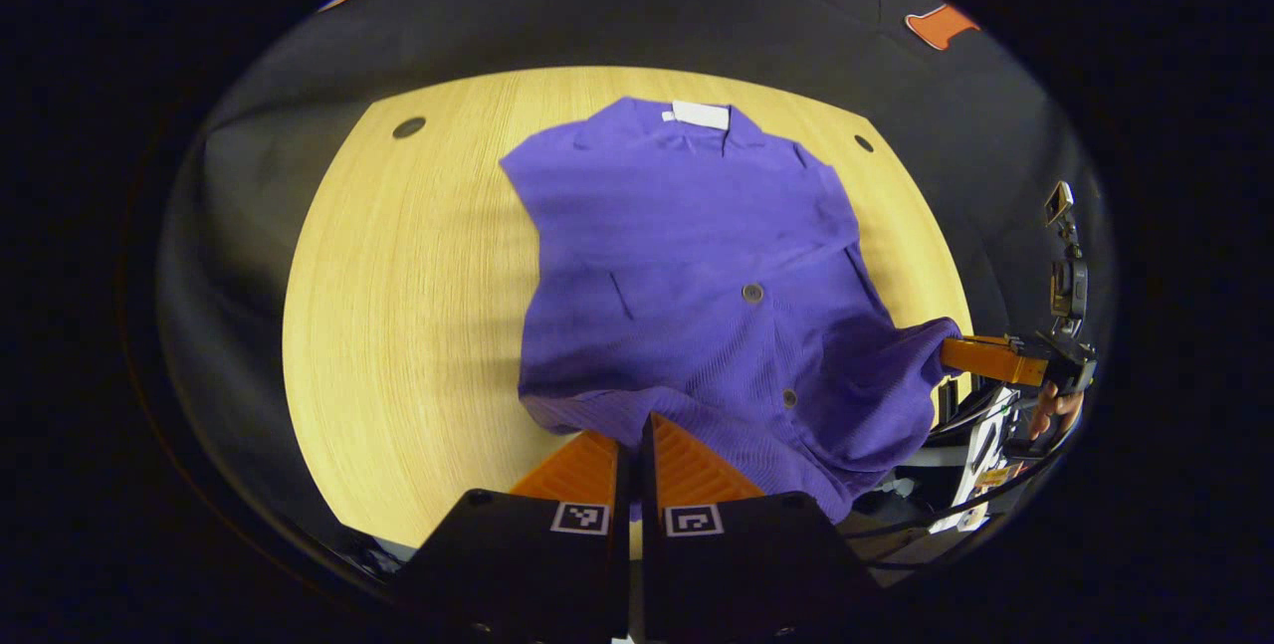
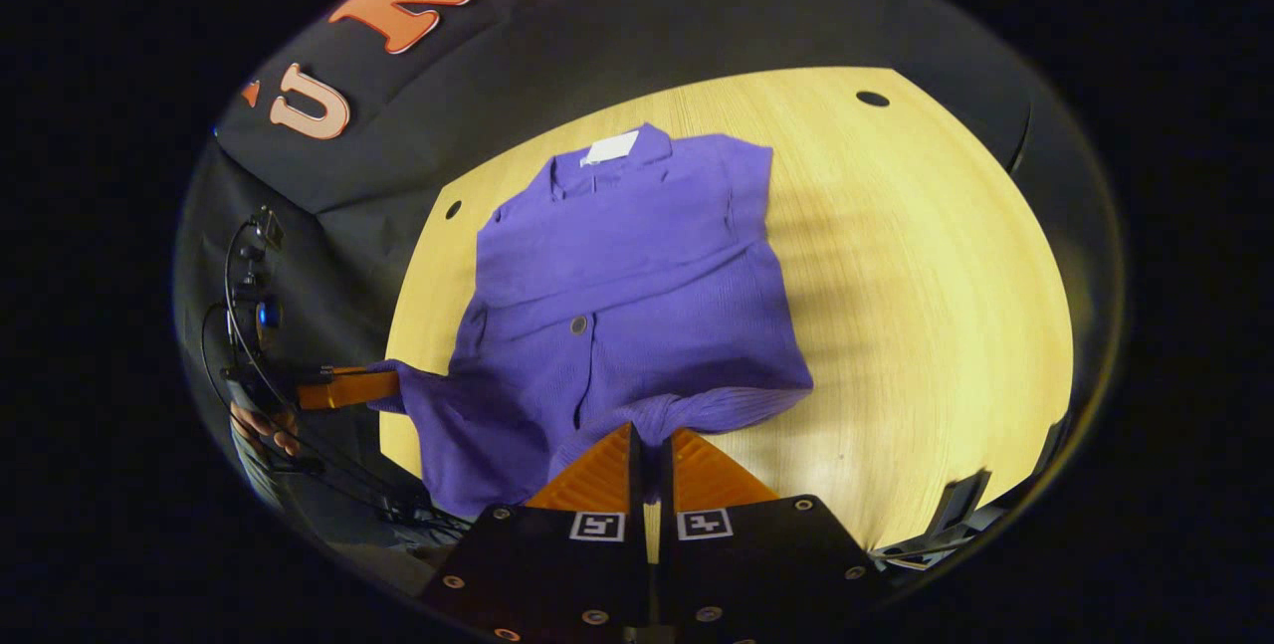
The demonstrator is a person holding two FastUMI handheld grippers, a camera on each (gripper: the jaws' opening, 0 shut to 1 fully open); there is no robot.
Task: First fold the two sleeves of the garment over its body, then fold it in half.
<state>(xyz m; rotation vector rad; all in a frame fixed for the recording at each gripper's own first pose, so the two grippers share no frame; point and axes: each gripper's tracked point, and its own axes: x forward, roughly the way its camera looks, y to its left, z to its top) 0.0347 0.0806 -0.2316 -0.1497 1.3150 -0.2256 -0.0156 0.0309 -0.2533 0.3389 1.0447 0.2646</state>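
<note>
Now both claws grip the shirt's (image 1: 687,256) hem, left claw (image 1: 629,450) and right claw (image 2: 649,453) closed on it; the collar lies straight ahead across the counter (image 1: 418,325).

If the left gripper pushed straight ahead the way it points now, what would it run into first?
The purple garment. The left gripper is already shut on its near hem, so going forward would drive that hem over the garment's buttoned body, lying on the wooden table. The lift height is unclear.
</note>
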